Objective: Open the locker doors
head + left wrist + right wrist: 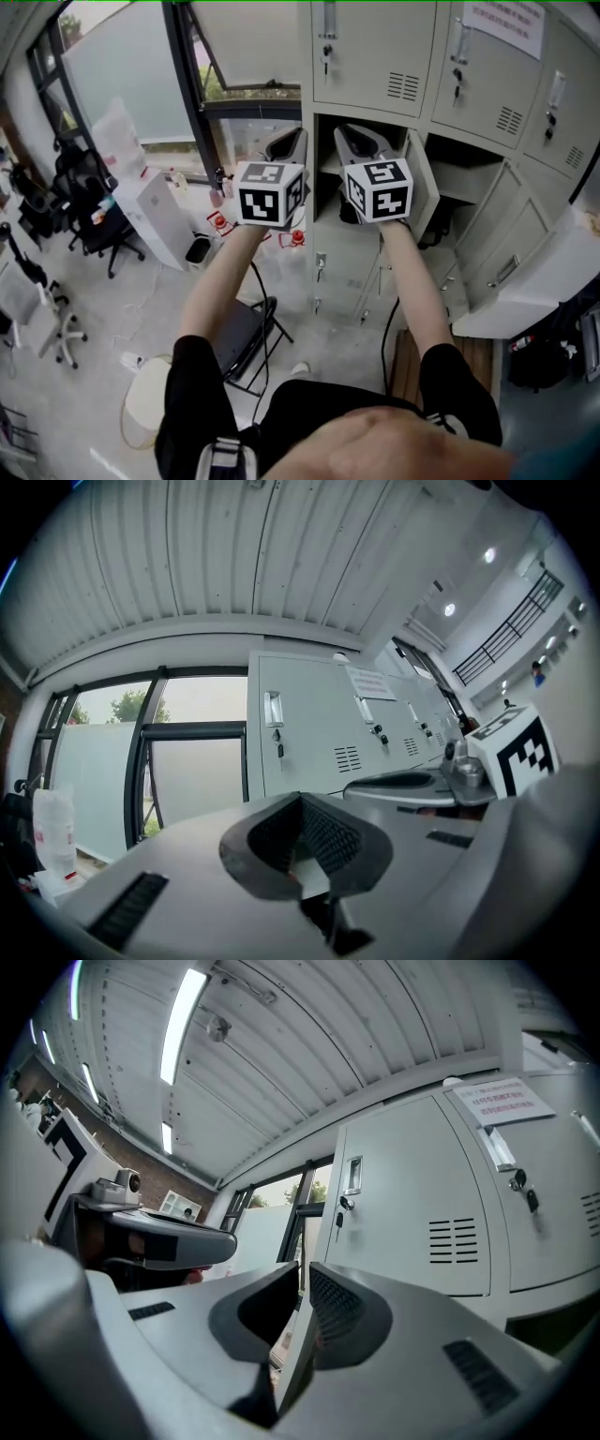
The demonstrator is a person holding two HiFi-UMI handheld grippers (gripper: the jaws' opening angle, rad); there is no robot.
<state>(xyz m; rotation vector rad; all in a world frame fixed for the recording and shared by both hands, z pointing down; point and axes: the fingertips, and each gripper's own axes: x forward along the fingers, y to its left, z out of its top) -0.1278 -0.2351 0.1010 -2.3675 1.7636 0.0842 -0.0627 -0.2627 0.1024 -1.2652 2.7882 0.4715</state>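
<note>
1. Left of the head view: a window (122, 75) and office chairs on the floor. They play no part in the task.
2. Centre-left: the left gripper (291, 141) is held up before the lockers. Its own view shows the jaws pressed together with nothing between them.
3. Just to its right: the right gripper (364, 139) is at the same height. Its jaws are narrow, only a thin slit apart, and they grip nothing.
4. Upper centre: the top door (370, 56) is closed. Its handle (328, 19) and key (325, 58) sit at its left edge, above both grippers.
5. Right of the right gripper: an open door (424, 187) of the middle row is swung out. Further doors at lower right also stand open. The top-row doors to the upper right are closed, one bearing a notice (506, 23).
6. Judgement: the step in hand is the approach to the top door. The top row is not yet opened.
7. Recommended method:
   - Spread one gripper's jaws wide before it reaches the handle. Shut jaws cannot take it.
   - Close squarely on the handle, not on the key hanging beneath it.
   - Pull along the door's arc. With the handle at the left edge, the hinge is probably on the right.
8. Risks:
   - The idle gripper may foul the swing, so keep it to the left.
   - The door may be locked. Whether it is cannot be told.
</note>
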